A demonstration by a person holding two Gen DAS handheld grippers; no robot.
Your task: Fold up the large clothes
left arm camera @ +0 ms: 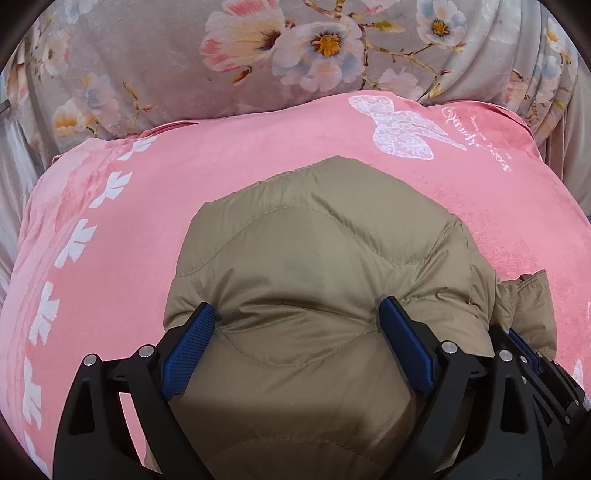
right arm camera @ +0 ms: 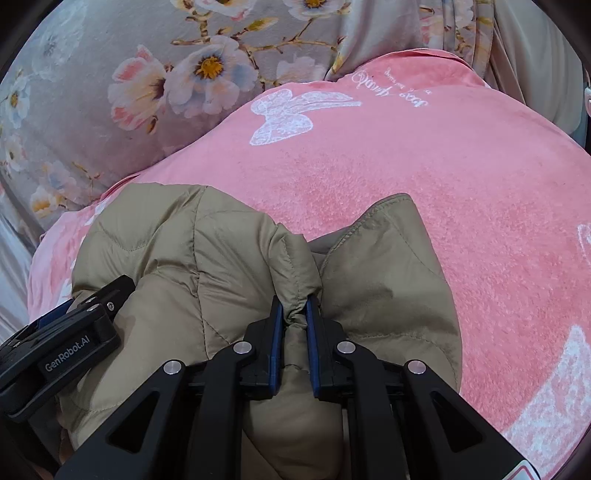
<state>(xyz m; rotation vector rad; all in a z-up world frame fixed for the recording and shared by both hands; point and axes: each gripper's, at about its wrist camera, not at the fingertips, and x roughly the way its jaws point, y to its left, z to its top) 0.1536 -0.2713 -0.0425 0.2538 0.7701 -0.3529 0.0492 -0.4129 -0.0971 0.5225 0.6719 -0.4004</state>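
A tan quilted puffer jacket point(left arm camera: 314, 240) lies bunched on a pink blanket point(left arm camera: 147, 221) printed with a white butterfly. My left gripper point(left arm camera: 297, 306) stands wide open, its blue pads point(left arm camera: 192, 343) on either side of a puffy bulge of the jacket that fills the gap and touches them. In the right wrist view my right gripper point(right arm camera: 295, 314) is shut on a narrow gathered fold of the jacket point(right arm camera: 166, 240), with a flap of it spread to the right. The left gripper's black body point(right arm camera: 74, 325) shows at the left there. The right gripper's fingers point(left arm camera: 524, 347) show at the lower right of the left wrist view.
The pink blanket point(right arm camera: 406, 166) covers a soft mound and stretches far and to the right of the jacket. Grey floral bedding point(left arm camera: 147, 55) lies beyond it, bunched into folds at the far right point(right arm camera: 461, 33). Pale fabric hangs at the far left edge.
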